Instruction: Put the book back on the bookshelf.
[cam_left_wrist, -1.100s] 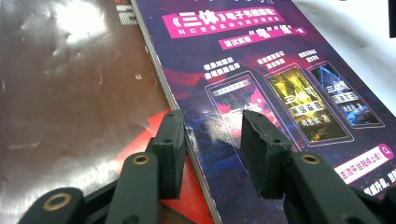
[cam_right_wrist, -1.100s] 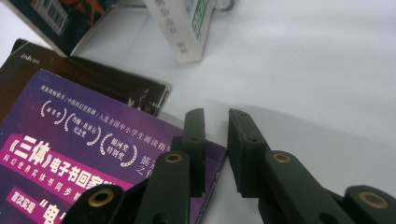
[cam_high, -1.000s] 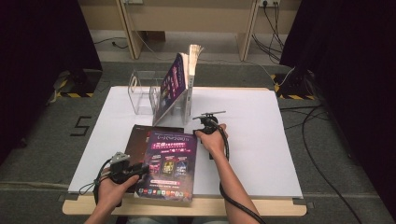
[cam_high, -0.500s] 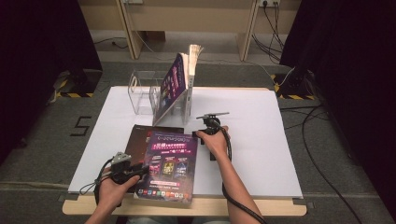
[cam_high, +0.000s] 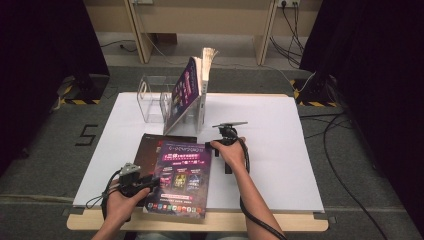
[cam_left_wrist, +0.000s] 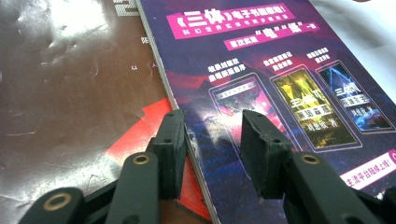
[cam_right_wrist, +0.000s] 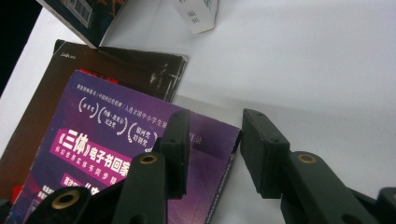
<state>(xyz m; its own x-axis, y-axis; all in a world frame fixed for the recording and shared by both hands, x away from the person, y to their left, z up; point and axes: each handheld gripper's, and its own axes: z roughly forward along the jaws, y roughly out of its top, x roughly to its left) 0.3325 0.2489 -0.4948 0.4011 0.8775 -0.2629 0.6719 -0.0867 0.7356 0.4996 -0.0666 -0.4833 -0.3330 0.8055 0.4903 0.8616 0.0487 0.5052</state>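
A purple-covered book (cam_high: 182, 175) lies flat on a dark brown book (cam_high: 150, 146) near the table's front edge. My left gripper (cam_high: 150, 181) sits low at the purple book's left edge. In the left gripper view its jaws (cam_left_wrist: 212, 116) stand apart astride that edge, one over the dark brown book (cam_left_wrist: 70, 84), one over the purple book (cam_left_wrist: 280, 70), neither pressing. My right gripper (cam_high: 212, 145) is at the book's far right corner. Its jaws (cam_right_wrist: 215, 116) have just been opening, and the corner of the purple book (cam_right_wrist: 107, 149) lies loose between them.
A clear acrylic stand (cam_high: 152, 100) stands at the back of the white table top (cam_high: 270, 140), with books (cam_high: 187, 92) leaning upright against it. Black curtains flank the table, and cables run over the floor at the right.
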